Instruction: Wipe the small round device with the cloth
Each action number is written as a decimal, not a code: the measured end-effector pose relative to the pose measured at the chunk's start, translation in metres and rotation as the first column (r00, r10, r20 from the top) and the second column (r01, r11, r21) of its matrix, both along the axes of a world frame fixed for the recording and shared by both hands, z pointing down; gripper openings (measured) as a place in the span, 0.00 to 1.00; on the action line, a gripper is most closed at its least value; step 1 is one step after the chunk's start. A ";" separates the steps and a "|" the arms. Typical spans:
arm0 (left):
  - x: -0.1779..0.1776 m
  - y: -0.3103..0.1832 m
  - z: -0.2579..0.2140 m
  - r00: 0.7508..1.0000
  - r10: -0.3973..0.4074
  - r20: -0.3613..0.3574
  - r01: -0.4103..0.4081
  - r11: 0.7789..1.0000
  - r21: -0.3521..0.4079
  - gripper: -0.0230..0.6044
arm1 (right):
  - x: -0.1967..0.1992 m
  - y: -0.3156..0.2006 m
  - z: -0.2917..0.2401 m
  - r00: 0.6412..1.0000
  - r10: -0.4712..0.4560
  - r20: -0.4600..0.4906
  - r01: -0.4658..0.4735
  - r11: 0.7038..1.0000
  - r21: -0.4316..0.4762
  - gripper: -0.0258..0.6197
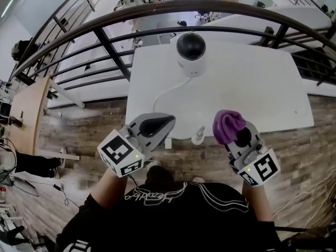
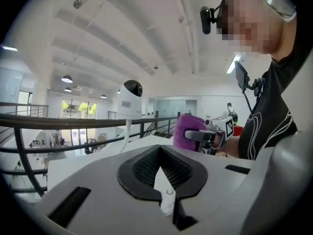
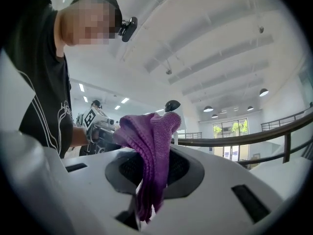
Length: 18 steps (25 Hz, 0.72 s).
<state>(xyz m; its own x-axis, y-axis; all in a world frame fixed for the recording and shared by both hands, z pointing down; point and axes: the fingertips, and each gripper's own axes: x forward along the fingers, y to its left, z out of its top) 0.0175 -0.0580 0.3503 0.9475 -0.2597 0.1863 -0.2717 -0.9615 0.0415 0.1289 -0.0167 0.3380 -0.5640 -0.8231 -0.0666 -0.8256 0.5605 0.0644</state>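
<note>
Purple cloth (image 1: 227, 124) bunches over the right gripper's (image 1: 237, 135) clenched jaws, hiding their tips. The left gripper (image 1: 169, 119) is clenched on nothing. The small round device (image 1: 190, 51) stands on the white table (image 1: 257, 83), at twelve o'clock from both grippers and well apart.

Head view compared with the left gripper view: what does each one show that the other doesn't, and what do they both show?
Only the head view: the whole white table from above and the wood floor beside it.
Only the left gripper view: the left gripper seen along its own jaws, which are closed with nothing held, plus the ceiling and the person's head camera.
Both: the small round device on the table, the railing, and the purple cloth clamped in the right gripper.
</note>
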 end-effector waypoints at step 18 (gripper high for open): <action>-0.057 -0.083 0.015 0.842 0.536 0.063 -0.539 0.841 0.046 0.05 | -0.091 -0.050 -0.041 0.755 0.613 -0.231 -0.597 0.789 0.142 0.13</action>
